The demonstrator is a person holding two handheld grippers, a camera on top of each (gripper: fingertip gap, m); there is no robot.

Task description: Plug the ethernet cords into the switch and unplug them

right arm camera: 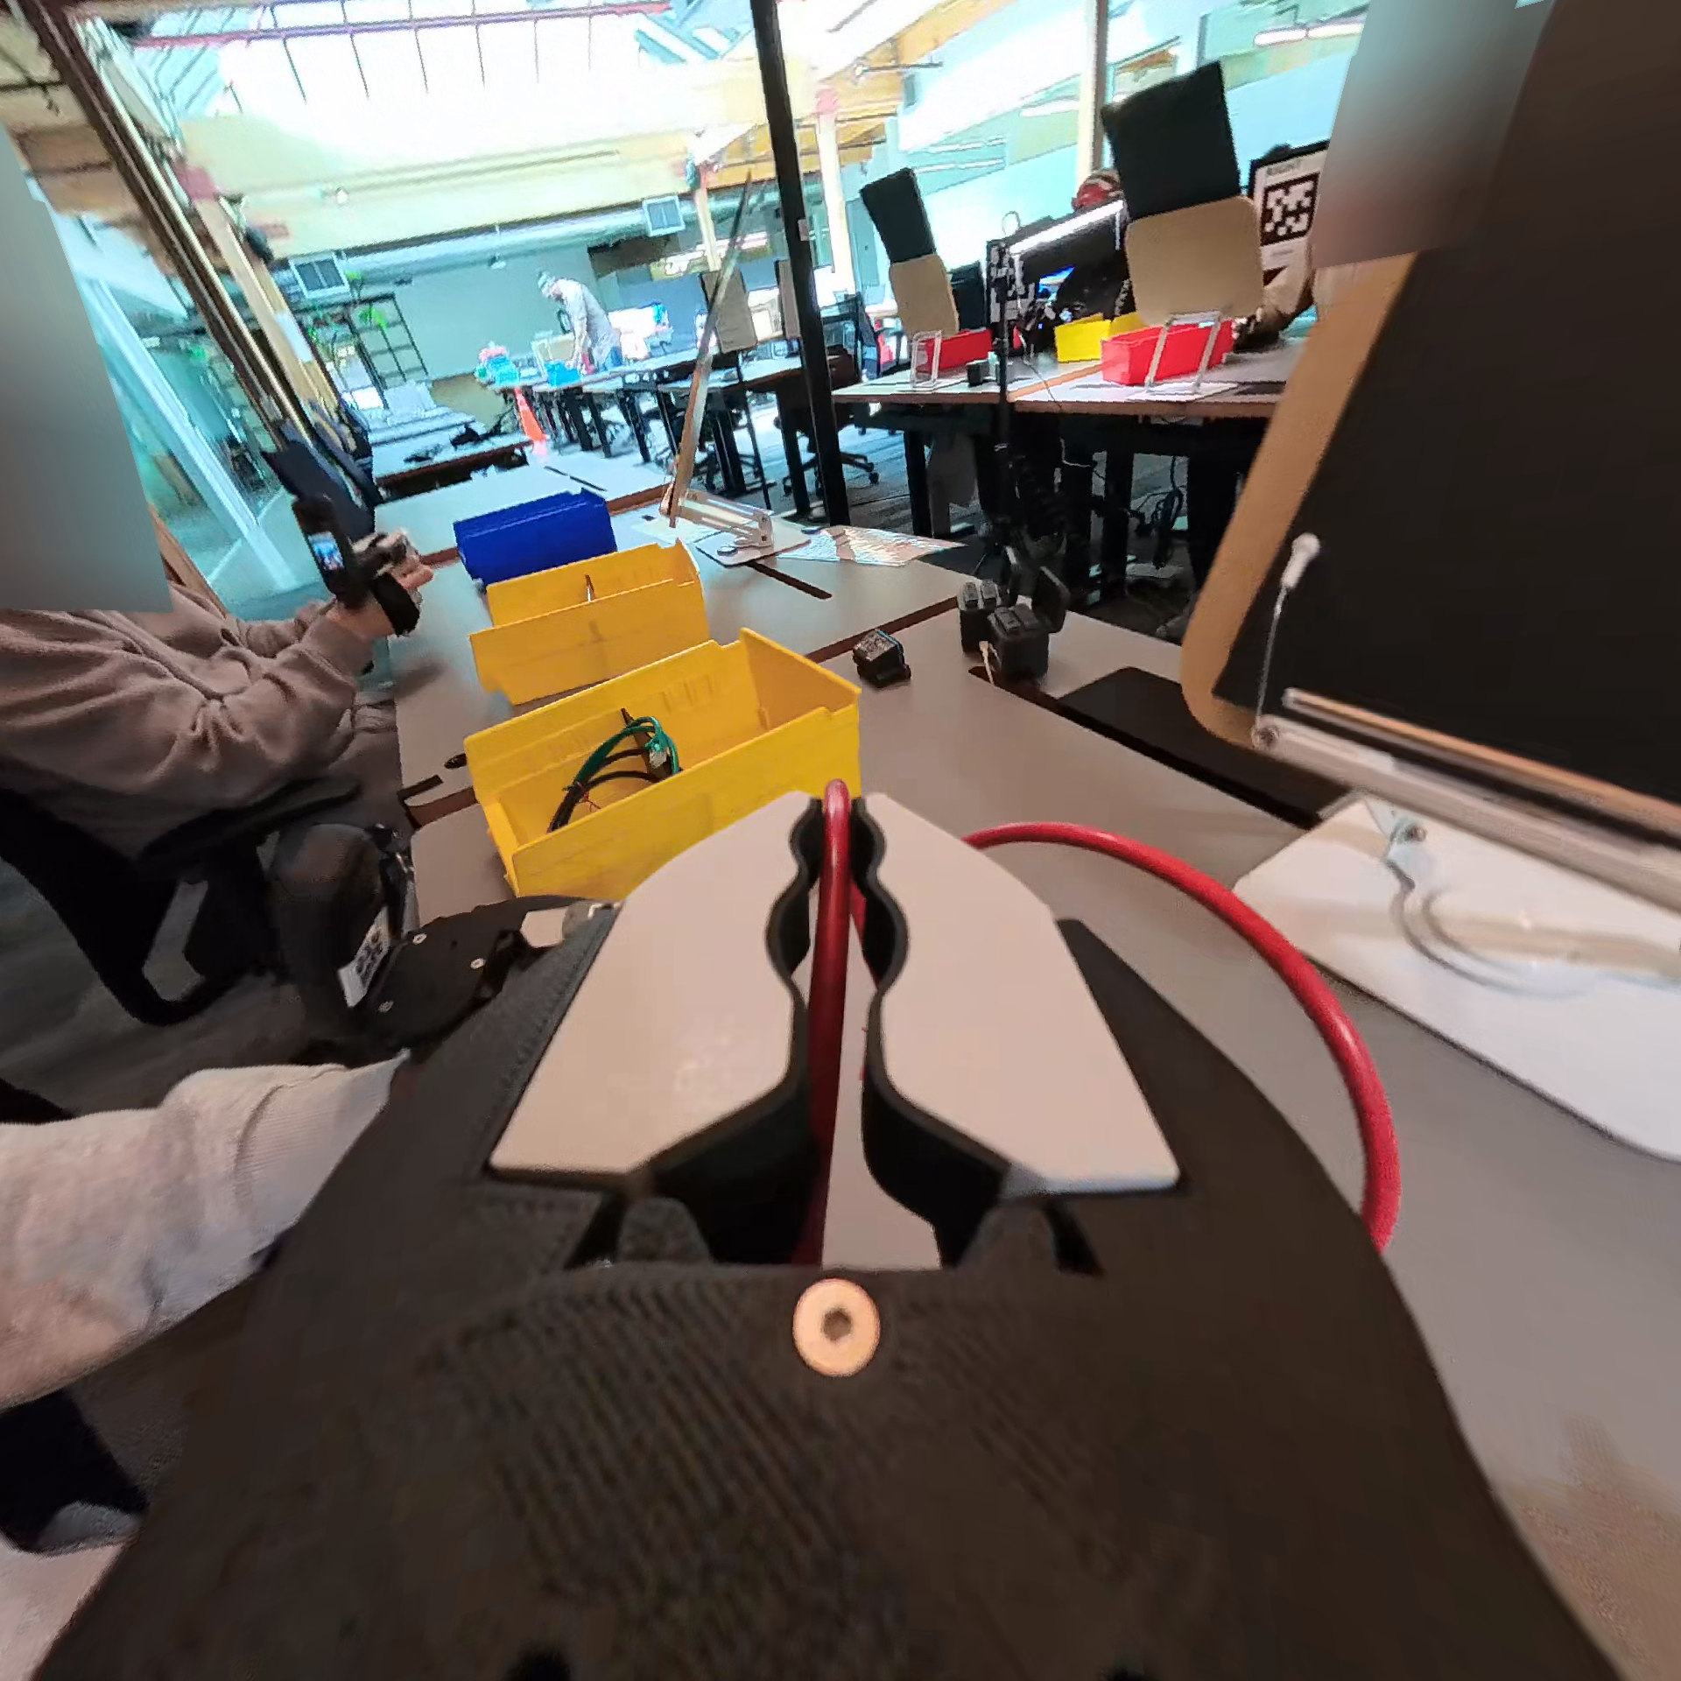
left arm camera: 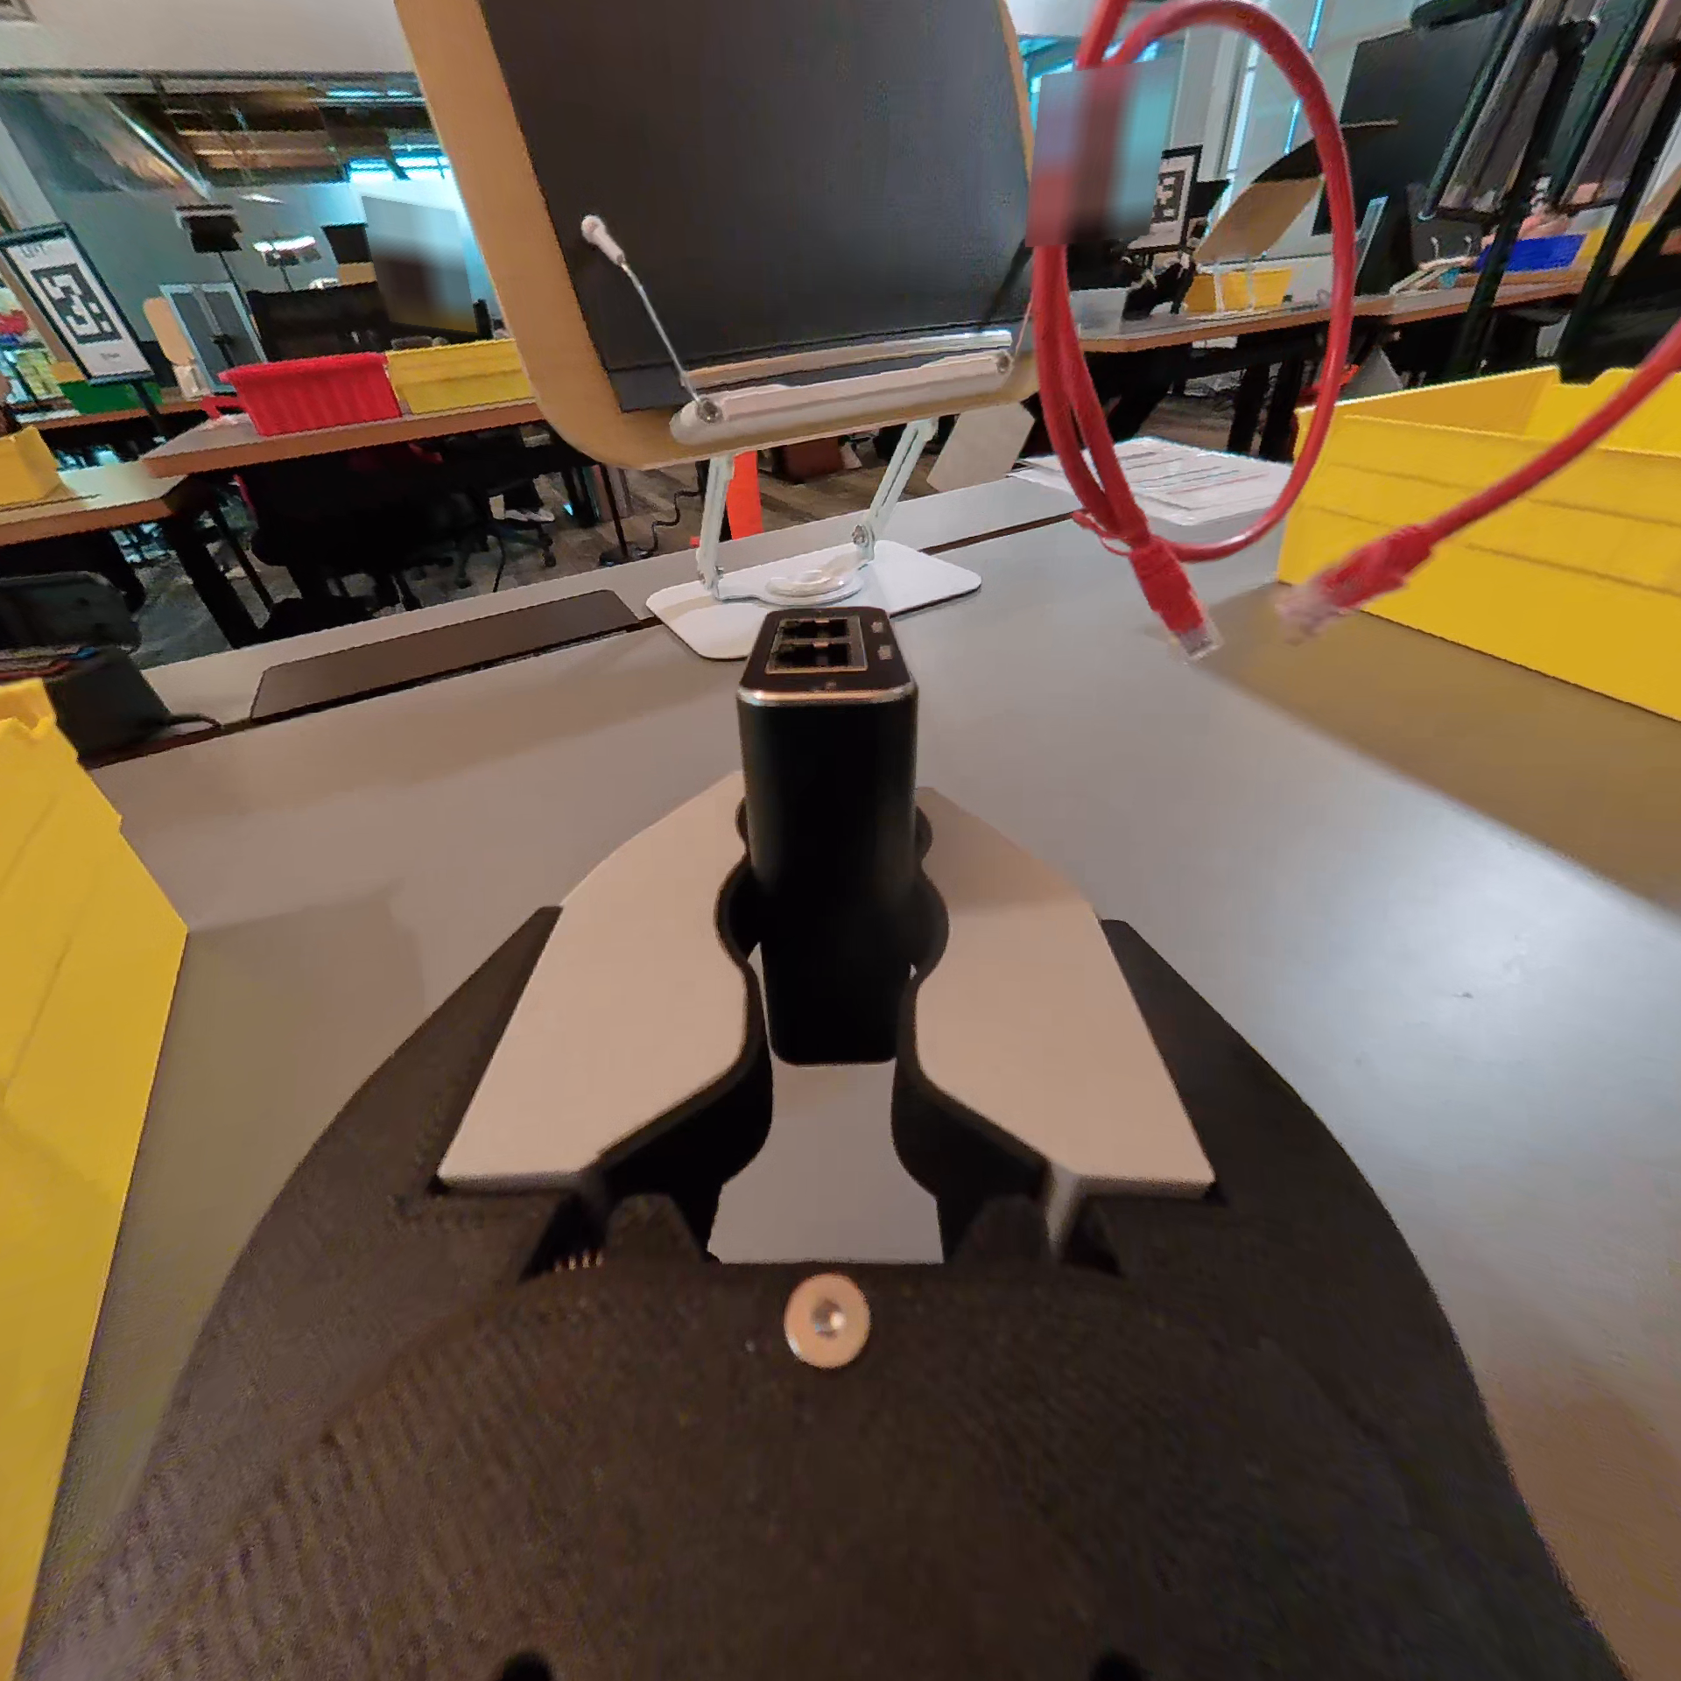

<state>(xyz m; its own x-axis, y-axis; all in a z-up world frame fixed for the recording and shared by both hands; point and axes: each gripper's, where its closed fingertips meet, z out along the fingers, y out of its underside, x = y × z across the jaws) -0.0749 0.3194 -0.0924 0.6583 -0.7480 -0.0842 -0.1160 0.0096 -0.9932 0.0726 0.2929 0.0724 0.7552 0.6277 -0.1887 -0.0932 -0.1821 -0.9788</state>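
My left gripper (left arm camera: pixel 830 873) is shut on a small black switch (left arm camera: pixel 826 800) and holds it above the grey table, its empty ports (left arm camera: pixel 817 641) facing away from me. A red ethernet cord (left arm camera: pixel 1328 273) hangs looped in the air to the upper right. Its two clear-tipped plugs, one (left arm camera: pixel 1178 600) nearer the switch and one (left arm camera: pixel 1346 587) farther right, dangle free, apart from the ports. My right gripper (right arm camera: pixel 839 819) is shut on the red cord (right arm camera: pixel 830 982), which runs between the fingers and arcs out to the right (right arm camera: pixel 1273 946).
A tablet stand (left arm camera: pixel 819 582) with a dark board stands just behind the switch. Yellow bins sit at the right (left arm camera: pixel 1492 537) and left (left arm camera: pixel 55 1001). In the right wrist view a yellow bin (right arm camera: pixel 773 728) holds green and black cables; a person's sleeve (right arm camera: pixel 164 1192) is at left.
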